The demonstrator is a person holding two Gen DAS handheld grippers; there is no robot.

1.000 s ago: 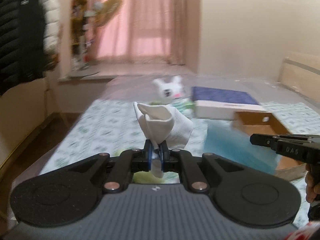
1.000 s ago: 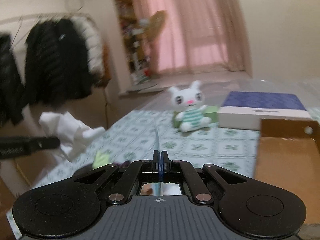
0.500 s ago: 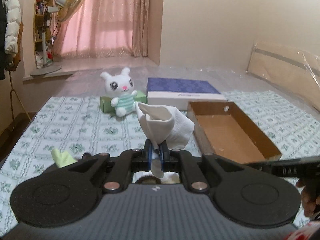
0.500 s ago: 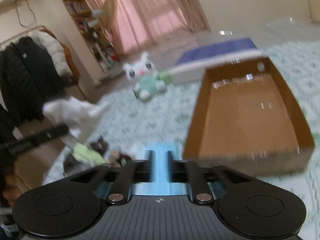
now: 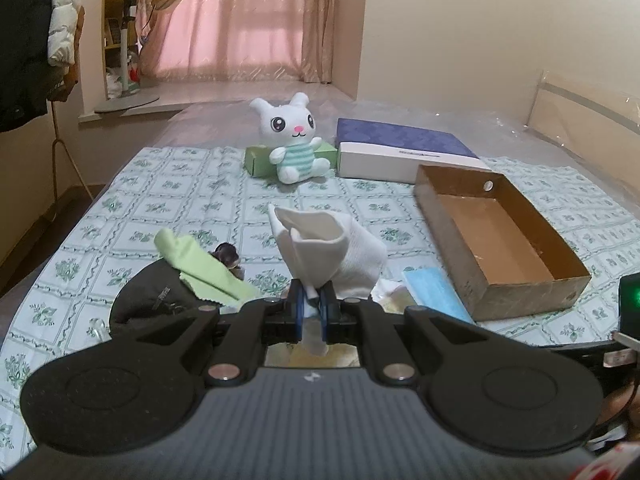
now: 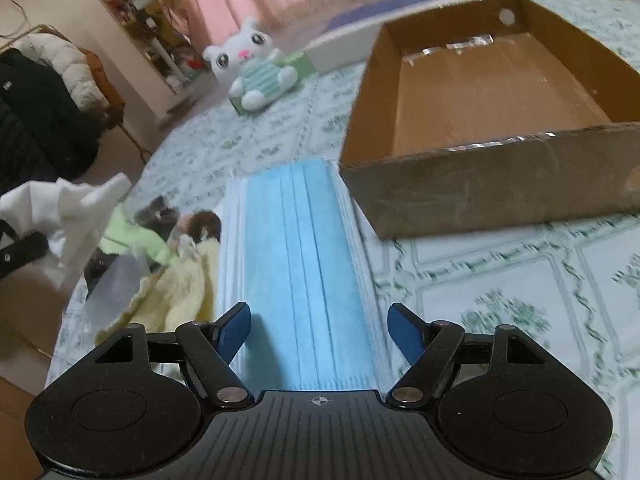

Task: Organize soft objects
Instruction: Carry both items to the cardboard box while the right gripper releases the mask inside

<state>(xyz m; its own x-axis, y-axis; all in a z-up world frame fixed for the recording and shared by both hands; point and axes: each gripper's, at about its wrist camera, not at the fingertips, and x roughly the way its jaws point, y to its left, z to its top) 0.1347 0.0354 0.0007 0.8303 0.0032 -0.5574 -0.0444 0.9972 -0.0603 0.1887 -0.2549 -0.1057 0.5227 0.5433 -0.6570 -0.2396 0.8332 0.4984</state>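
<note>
Across the green-patterned bedsheet (image 6: 500, 280) the right gripper (image 6: 320, 330) hung with jaws opening astride the blue face mask (image 6: 300, 264), not yet pinching it, while the left gripper (image 5: 311, 308) clamped a white sock (image 5: 332, 256). Closing flat risked sliding over the thin mask. Beyond, the empty cardboard box (image 6: 480, 192) sat upper right; the cloth pile (image 6: 168, 280) crowded the left, while bare sheet lay right.

Dim, warm indoor light; pink daylight glows through the far curtains (image 5: 248, 24). The left wrist view is sharp, the right wrist view motion-blurred, worst at the edges. Fisheye bending curves walls; dark corners vignette
</note>
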